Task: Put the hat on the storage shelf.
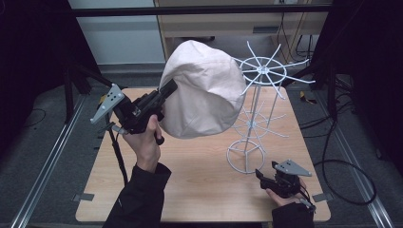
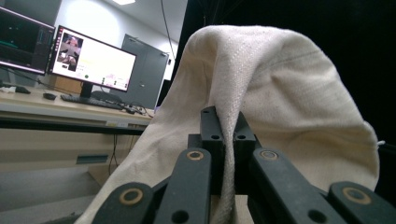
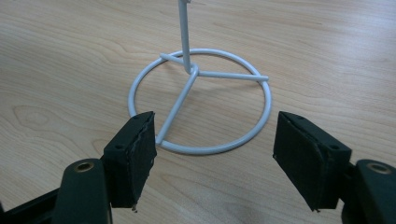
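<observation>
Left gripper (image 1: pixel 170 89), held up over the table's left half in a hand (image 1: pixel 145 142) with a dark sleeve: jaws pressed together on a fold of a cream cloth hat (image 1: pixel 202 90) — in the left gripper view the fabric (image 2: pixel 280 102) runs down between the two black jaws and drapes over them on both sides. Hat: hangs in the air clear of the wooden table (image 1: pixel 190 180), its right edge just beside the upper spoked ring of the stand; whether cloth and wire touch cannot be told. White wire stand (image 1: pixel 256 104): upright on the table's right half, with a round base ring (image 1: pixel 245 159), a thin central post, a smaller spoked tier partway up and a wide spoked tier at the top whose wires reach out past the table's far edge. Right gripper (image 1: pixel 264 176): low at the near right corner of the table, jaws spread wide and holding nothing; in the right gripper view its two pads frame the near arc of the base ring (image 3: pixel 201 100) from short of it, bare wood between. Open room: the near and middle table surface between the two hands is bare wood — as is the strip left of the stand's base. Background: monitors (image 2: pixel 91 60) on a desk (image 2: pixel 56 112) in the left gripper view.
</observation>
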Motion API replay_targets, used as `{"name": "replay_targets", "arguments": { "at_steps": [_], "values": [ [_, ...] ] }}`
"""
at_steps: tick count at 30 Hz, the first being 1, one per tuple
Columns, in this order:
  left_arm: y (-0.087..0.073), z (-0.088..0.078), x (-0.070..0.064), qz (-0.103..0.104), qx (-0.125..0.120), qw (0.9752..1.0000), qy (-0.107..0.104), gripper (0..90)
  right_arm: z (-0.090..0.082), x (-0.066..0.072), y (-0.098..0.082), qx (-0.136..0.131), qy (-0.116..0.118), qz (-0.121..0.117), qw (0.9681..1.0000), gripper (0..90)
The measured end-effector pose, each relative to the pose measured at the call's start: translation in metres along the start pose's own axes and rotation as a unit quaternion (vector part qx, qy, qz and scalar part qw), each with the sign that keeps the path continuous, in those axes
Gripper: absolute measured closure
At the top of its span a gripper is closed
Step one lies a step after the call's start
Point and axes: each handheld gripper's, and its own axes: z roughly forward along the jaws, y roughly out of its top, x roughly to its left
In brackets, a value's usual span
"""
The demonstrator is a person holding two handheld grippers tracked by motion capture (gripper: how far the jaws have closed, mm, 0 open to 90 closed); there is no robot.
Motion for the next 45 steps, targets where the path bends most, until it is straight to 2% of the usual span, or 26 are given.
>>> {"name": "replay_targets", "arguments": {
  "at_steps": [11, 18, 30, 45],
  "values": [
    [-0.023, 0.0, 0.013, -0.001, 0.036, 0.9993, 0.013, 87.8, 0.0, 0.0, 0.0, 0.004, 0.003, 0.005, 1.0, 29.9],
    [-0.031, 0.0, 0.017, 0.001, 0.055, 0.9984, 0.015, 87.7, 0.0, 0.0, 0.0, 0.003, 0.001, 0.003, 1.0, 29.9],
    [-0.044, 0.001, 0.017, 0.019, 0.094, 0.9953, 0.014, 87.6, 0.0, 0.0, 0.0, 0.004, 0.0, 0.003, 1.0, 29.8],
    [-0.061, 0.009, 0.014, 0.025, 0.129, 0.9912, 0.008, 87.4, 0.0, 0.0, 0.0, 0.004, 0.002, 0.003, 1.0, 29.8]
  ]
}}
